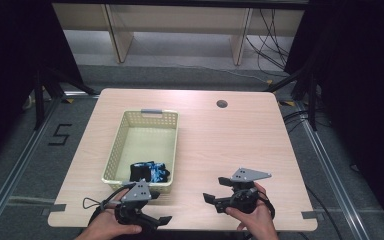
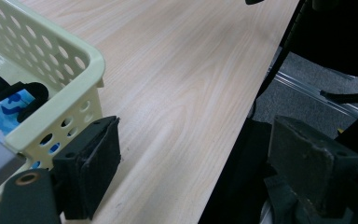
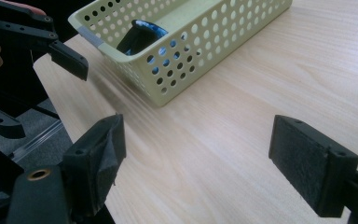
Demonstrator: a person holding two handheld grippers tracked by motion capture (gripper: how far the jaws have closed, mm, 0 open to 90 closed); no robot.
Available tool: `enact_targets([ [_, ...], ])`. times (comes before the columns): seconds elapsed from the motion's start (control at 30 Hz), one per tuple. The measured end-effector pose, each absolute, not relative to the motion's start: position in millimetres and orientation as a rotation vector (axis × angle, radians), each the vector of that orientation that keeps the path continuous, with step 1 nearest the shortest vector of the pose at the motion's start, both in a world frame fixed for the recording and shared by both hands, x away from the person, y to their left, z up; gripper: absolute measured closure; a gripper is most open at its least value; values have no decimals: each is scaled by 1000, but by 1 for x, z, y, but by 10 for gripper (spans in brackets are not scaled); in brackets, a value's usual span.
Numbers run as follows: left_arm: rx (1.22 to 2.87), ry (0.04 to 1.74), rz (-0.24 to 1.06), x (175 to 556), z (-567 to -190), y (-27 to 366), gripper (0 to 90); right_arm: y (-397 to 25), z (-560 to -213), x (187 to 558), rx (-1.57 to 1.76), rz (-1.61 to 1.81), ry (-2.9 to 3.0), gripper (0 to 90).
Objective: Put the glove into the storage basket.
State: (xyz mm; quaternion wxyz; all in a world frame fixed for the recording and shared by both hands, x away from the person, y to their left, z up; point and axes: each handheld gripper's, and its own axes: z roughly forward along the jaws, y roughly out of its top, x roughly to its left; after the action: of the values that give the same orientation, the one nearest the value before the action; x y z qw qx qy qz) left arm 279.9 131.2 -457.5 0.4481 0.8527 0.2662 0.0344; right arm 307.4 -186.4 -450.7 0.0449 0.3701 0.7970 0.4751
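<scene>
Left tool [image 1: 152, 207] is wide open and empty, nearer than the open, empty right tool [image 1: 215, 192] to the blue-black cloth [image 1: 150, 171] lying just ahead in the basket [image 1: 125, 130] on the surface [image 1: 230, 145].

From my remote station, the blue-patterned item [image 1: 150, 171] in the basket [image 1: 125, 131] cannot be identified; the basket wall hides its lower part. My left gripper [image 1: 161, 208] is partly cut off by the high view's bottom edge.
</scene>
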Motion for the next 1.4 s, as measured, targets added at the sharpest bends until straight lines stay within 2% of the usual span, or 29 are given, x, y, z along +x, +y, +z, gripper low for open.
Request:
enact_targets([
  [0.47,2134,643,85,274,-467,132,165,-189,-462,298,1102,1422,2459,178],
  [0.5,2131,658,74,272,-469,132,165,-188,-461,294,1177,1426,2462,178],
  [0.63,2147,623,95,272,-474,133,165,-192,-465,293,1100,1422,2460,173],
  [1.4,2192,675,115,269,-495,141,162,-204,-485,271,1122,1274,2508,166],
])
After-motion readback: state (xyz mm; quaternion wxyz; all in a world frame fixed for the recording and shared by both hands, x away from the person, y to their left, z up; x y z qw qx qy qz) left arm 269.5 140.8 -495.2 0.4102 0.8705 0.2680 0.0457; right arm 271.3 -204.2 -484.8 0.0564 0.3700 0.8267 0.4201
